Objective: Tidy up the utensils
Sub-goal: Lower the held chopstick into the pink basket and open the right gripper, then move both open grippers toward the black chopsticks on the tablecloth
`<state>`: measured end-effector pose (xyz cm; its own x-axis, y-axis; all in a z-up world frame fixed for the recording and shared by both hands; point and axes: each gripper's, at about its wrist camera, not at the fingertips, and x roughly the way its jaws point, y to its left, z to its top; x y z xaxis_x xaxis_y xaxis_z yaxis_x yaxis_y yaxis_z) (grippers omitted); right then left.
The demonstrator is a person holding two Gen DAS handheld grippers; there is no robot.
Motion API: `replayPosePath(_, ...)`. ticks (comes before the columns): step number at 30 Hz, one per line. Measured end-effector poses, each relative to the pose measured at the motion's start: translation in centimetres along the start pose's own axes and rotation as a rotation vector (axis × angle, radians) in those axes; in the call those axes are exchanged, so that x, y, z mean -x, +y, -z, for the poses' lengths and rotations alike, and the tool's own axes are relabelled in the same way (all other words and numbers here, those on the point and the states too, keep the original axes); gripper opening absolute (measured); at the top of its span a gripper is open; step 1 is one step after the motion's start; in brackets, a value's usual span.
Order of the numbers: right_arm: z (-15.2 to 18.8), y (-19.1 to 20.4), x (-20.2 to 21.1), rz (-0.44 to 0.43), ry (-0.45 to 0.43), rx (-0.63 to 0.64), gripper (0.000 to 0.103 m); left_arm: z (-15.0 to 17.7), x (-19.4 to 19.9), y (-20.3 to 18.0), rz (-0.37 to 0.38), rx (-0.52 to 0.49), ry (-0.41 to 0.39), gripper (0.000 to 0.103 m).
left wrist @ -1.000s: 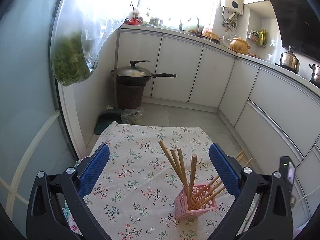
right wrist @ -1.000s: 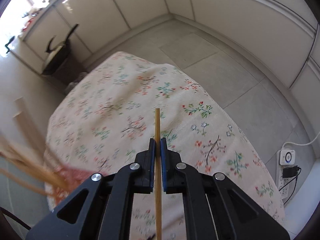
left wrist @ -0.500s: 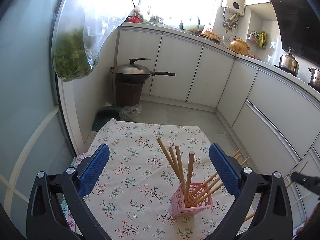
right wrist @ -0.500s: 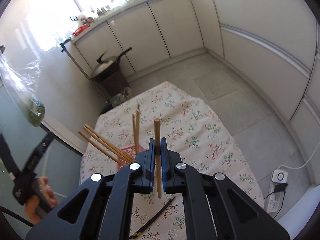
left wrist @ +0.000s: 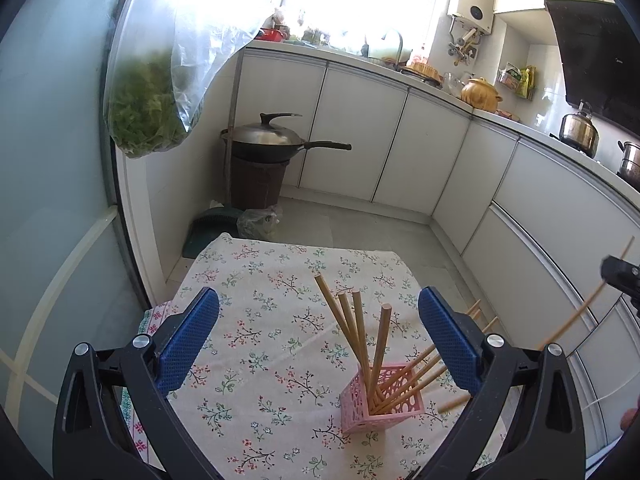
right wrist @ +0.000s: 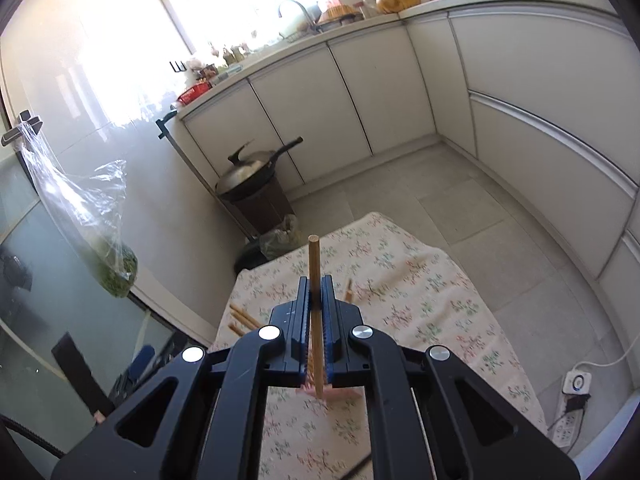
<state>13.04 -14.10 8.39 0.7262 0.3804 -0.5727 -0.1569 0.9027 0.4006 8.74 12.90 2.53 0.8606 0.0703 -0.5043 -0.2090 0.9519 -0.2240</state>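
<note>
A pink perforated holder (left wrist: 380, 404) stands on the floral tablecloth (left wrist: 260, 292) with several wooden chopsticks (left wrist: 352, 328) leaning in it. My left gripper (left wrist: 318, 336) hangs open over the cloth, just behind and to the left of the holder, with nothing between its blue pads (left wrist: 188, 340). My right gripper (right wrist: 316, 292) is shut on one wooden chopstick (right wrist: 314, 260), held almost upright, high over the holder (right wrist: 340, 394), which its body mostly hides. In the left wrist view that right gripper (left wrist: 618, 274) shows at the right edge with its slanting chopstick (left wrist: 580, 312).
A thin dark stick (right wrist: 356, 466) lies on the cloth near the front edge. Past the table a lidded wok (left wrist: 264, 140) sits on a brown bin. A bag of greens (left wrist: 144, 112) hangs at the left. White cabinets run along the back and right, and a power strip (right wrist: 572, 388) lies on the floor.
My right gripper has risen with the chopstick from close over the cloth to high above the holder and tilted up. The left gripper has stayed in place and open.
</note>
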Motion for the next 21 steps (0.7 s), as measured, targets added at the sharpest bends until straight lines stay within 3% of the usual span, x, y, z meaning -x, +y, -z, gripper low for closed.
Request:
replayPosePath(7,1.0,0.8,-7.1,0.062,-0.009,0.023,0.006,-0.4,-0.2,1.2,-0.004,0.035,0.014,0.096)
replayPosePath(11,2.7,-0.8,-11.1,0.028,0.064,-0.047,0.009,-0.5,0.2,0.9,0.014,0.034,0.005,0.096)
replayPosePath(21,3.8,-0.4,-6.4,0.027,-0.04,0.015,0.014,0.7,2.1,-3.6,0.068,-0.073,-0.022,0.096)
